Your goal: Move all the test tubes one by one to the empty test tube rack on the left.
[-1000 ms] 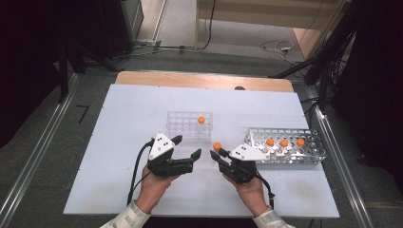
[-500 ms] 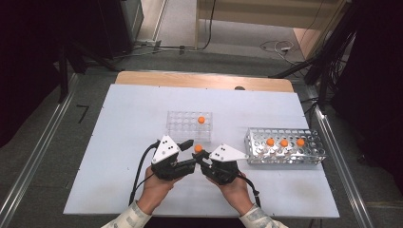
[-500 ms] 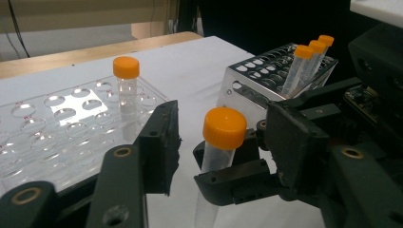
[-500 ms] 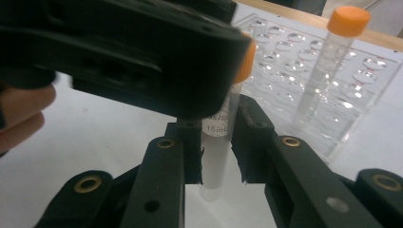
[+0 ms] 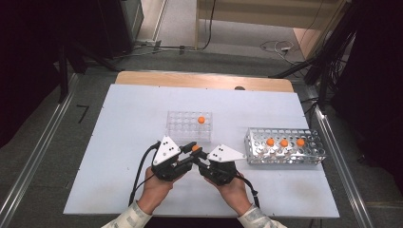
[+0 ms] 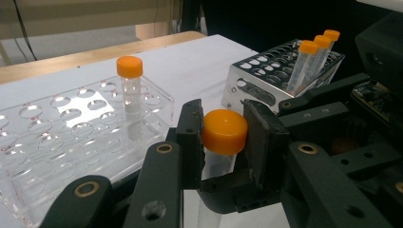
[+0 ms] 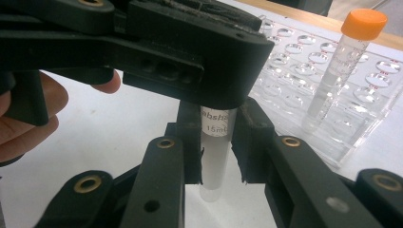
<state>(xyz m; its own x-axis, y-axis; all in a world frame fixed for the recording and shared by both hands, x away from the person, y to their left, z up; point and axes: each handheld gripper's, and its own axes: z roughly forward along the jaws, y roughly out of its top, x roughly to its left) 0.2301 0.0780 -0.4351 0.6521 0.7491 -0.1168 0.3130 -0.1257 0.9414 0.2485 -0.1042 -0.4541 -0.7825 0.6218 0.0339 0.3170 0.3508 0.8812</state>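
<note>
Right gripper [image 5: 203, 159] carried tube [image 7: 215, 156] left to centre; left gripper [image 5: 190, 151] just closed on its orange cap [image 6: 224, 131]. Both clamped: handover. Next: right releases, left carries tube to far clear rack [image 5: 177, 129].

Five orange-capped tubes [image 5: 195, 148] in all, three in one metal rack [image 5: 285, 159], one in one clear rack [image 5: 183, 128], one between two handheld grippers [image 5: 195, 154] on one table [image 5: 119, 142].

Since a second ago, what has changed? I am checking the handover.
The right tool carried the orange-capped tube leftward to the left tool, whose jaws have just closed on its cap. The right still grips the tube's body. The clear rack and metal rack stayed put.
</note>
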